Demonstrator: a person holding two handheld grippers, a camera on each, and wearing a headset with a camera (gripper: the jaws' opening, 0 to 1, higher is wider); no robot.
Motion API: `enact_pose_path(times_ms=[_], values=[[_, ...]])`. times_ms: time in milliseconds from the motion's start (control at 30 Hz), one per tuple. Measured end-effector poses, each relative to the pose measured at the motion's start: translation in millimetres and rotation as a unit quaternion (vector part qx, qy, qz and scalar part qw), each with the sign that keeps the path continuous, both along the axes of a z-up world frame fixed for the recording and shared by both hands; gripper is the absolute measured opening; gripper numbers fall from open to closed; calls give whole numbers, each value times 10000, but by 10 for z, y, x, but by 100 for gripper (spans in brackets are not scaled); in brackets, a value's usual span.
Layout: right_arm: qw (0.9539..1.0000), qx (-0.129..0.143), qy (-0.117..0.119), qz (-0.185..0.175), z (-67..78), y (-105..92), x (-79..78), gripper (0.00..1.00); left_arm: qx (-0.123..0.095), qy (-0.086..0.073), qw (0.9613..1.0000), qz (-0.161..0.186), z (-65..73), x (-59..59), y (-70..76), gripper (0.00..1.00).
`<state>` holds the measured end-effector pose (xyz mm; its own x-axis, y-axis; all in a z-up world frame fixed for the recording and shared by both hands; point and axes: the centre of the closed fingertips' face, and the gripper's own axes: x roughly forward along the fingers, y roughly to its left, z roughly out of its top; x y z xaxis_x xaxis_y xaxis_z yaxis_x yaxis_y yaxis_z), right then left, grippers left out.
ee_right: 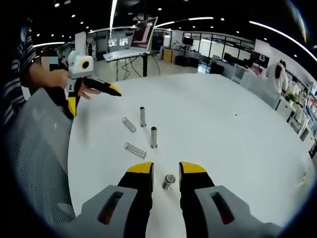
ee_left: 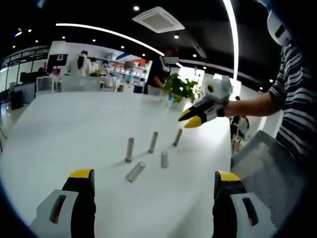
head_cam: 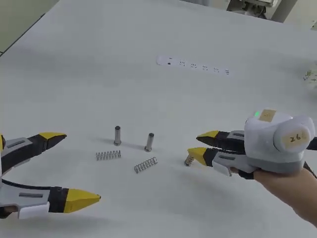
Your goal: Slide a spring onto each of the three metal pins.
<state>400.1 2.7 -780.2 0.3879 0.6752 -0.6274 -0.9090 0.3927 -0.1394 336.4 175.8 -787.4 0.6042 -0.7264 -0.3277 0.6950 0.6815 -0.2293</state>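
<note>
We count one worktop, two grippers, one power strip toward its far edge, three pins, two springs. Left gripper, at the near edge: jaws wide apart, empty. Right gripper: jaws apart, straddling right pin, which is half hidden; coils on it unclear. Left pin and middle pin stand bare mid-worktop. Left spring and right spring lie flat beside them.

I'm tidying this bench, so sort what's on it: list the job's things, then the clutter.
Job:
- pins
- springs

Lying about:
- power strip
- plant
</note>
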Motion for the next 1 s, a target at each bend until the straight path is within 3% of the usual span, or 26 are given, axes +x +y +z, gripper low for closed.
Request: enact_pose_path(times_ms=[100,233,333,467,600,733,867,1000], values=[[9987,-289,-199,377,17,73,-45,18,-3,10,10000,-13,-4,-4,-3,97],[9916,-726,-444,972,5,181,-137,17,33,14,10000,-47,-17,-17,-1,97],[9876,-819,-404,1273,-7,243,-195,17,40,12,10000,-43,-18,-19,10,97],[9840,-750,-255,1595,-3,323,-271,17,35,-8,10000,-38,-10,-20,21,97],[9756,-883,-219,1998,-23,392,-339,16,43,-14,10000,-44,-7,-25,24,97],[9653,-1025,-359,2377,-40,475,-361,15,49,-19,10000,-64,-8,-33,16,97],[9519,-1342,-532,2704,-132,527,-330,15,65,-36,9999,-94,-6,-39,-4,96],[9479,-1413,-495,2811,-205,585,-317,15,76,-25,9999,-119,-13,-47,-13,96]])
